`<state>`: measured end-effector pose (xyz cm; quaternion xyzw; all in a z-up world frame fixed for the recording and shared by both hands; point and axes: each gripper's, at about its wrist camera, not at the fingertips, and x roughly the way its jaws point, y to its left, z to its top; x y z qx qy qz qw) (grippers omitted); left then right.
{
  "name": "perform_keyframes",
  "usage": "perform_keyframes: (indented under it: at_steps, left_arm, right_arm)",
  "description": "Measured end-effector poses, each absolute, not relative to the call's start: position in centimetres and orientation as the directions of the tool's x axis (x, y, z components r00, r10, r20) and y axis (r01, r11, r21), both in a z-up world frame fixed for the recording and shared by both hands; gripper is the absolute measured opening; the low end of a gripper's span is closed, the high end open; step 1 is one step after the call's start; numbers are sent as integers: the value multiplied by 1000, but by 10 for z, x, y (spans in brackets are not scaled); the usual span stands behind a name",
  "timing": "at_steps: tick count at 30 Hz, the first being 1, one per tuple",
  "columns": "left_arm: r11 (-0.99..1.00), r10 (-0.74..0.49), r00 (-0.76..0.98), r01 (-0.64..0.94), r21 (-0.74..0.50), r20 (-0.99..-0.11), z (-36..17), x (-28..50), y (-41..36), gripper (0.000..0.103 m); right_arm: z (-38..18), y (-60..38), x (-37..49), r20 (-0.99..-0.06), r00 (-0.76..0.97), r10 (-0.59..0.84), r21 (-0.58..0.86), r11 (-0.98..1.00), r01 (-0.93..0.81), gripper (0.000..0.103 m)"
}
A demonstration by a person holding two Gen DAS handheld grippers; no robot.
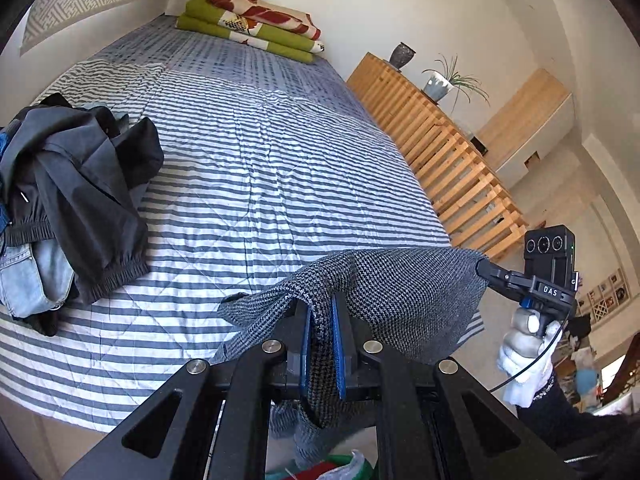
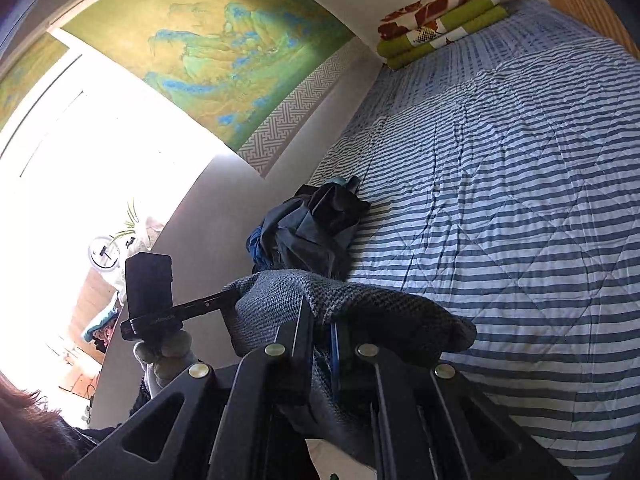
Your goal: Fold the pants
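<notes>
A bed (image 1: 280, 168) with a blue-and-white striped quilt fills most of both views, its middle stretch bare. In the left wrist view a heap of dark clothes (image 1: 80, 184), with pale denim under it, lies at the left edge of the frame on the quilt; the same heap sits mid-frame in the right wrist view, against the wall side of the bed. A stack of folded green and red-patterned blankets (image 1: 256, 24) rests at the far end of the bed, top centre. Along the right of the left wrist view a slatted wooden frame (image 1: 436, 148) stands beside the bed, with a dark vase (image 1: 402, 55) and a potted plant (image 1: 444, 82) on top of it. A green landscape painting (image 2: 224, 52) hangs in the upper left of the right wrist view. The grey houndstooth pants (image 1: 384, 292) hang in the lower centre of both frames, held up above the near edge of the bed, apart from the heap. Their gripped edge runs across the frame from one gripper to the other, and loose cloth droops below it toward the bottom of the frame. The left gripper (image 1: 322, 344) has its blue-padded fingers pinched on a fold of the pants. The right gripper (image 2: 320, 352) is likewise clamped on the cloth, which bunches over its fingers; in the left wrist view a white-gloved hand (image 1: 528, 356) holds it at lower right.
</notes>
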<state>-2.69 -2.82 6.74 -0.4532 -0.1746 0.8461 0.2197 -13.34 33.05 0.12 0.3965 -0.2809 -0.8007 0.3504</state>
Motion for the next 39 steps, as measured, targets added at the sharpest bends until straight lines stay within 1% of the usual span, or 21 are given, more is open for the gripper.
perform_keyframes:
  at_steps: [2, 4, 7, 11, 13, 15, 17, 18, 19, 21, 23, 24, 26, 27, 28, 29, 30, 32, 36, 37, 39]
  left_arm:
    - [-834, 542, -456, -191, -517, -706, 55, -44, -30, 10]
    - [-835, 538, -415, -145, -531, -734, 28, -80, -32, 10]
    - [-854, 498, -360, -45, -518, -789, -32, -156, -39, 10]
    - [-841, 485, -322, 84, -535, -813, -92, -228, -45, 9]
    - [-849, 473, -313, 90, -521, -824, -108, -248, -43, 10]
    - [-835, 492, -297, 102, -540, -818, -119, -257, -44, 12]
    - [-825, 508, -293, 104, -555, -810, -121, -255, -44, 18]
    - [-819, 520, -290, 96, -565, -803, -122, -253, -45, 30]
    - [-812, 536, -289, 83, -578, -793, -121, -249, -45, 44]
    - [-803, 554, -298, 55, -593, -777, -115, -237, -43, 58]
    - [-810, 555, -295, 22, -586, -778, -113, -225, -37, 57]
    - [-830, 530, -304, 9, -558, -792, -110, -218, -33, 56]
    - [-873, 473, -307, -31, -488, -826, -110, -212, -24, 32]
    - [-884, 454, -305, -33, -467, -837, -110, -210, -21, 24]
    - [-883, 454, -306, -30, -468, -837, -110, -209, -20, 21]
    - [-882, 457, -307, -31, -471, -835, -107, -208, -20, 20]
    - [-880, 460, -308, -34, -473, -833, -104, -207, -20, 19]
    - [-870, 479, -308, -40, -491, -822, -93, -207, -22, 19]
    - [-870, 476, -336, -45, -491, -813, -74, -225, -32, 18]
    - [-864, 482, -340, -28, -503, -808, -74, -233, -37, 18]
    - [-821, 536, -325, 17, -571, -779, -84, -258, -50, 19]
  right_arm:
    - [-16, 332, -153, -462, -436, -773, 741, -606, 290, 6]
    - [-43, 333, -184, -488, -418, -766, 761, -608, 226, 6]
    - [-94, 336, -252, -542, -392, -743, 778, -621, 101, 6]
    - [-148, 340, -322, -603, -364, -710, 774, -631, -51, 6]
    - [-166, 341, -344, -631, -347, -694, 757, -649, -79, 6]
    - [-181, 347, -354, -641, -323, -697, 758, -641, -122, 8]
    - [-189, 354, -353, -623, -305, -721, 778, -611, -144, 10]
    - [-190, 358, -350, -610, -303, -732, 789, -597, -145, 14]
    - [-189, 362, -344, -600, -303, -740, 797, -588, -141, 22]
    - [-185, 367, -332, -586, -304, -751, 806, -577, -130, 35]
    - [-179, 368, -316, -574, -297, -763, 813, -572, -103, 35]
    - [-177, 366, -309, -578, -294, -761, 809, -581, -86, 35]
    - [-172, 358, -297, -587, -285, -758, 797, -602, -40, 35]
    - [-170, 352, -293, -602, -276, -750, 783, -622, -17, 35]
    - [-168, 343, -289, -626, -269, -732, 759, -651, 3, 28]
    - [-165, 334, -287, -644, -264, -718, 740, -673, 27, 19]
    - [-161, 326, -285, -649, -258, -715, 732, -680, 45, 6]
    - [-145, 320, -282, -637, -270, -722, 734, -675, 73, 6]
    - [-122, 328, -295, -577, -325, -750, 773, -629, 78, 6]
    - [-123, 331, -301, -572, -338, -747, 776, -627, 72, 6]
    - [-134, 338, -316, -569, -361, -739, 786, -618, 27, 6]
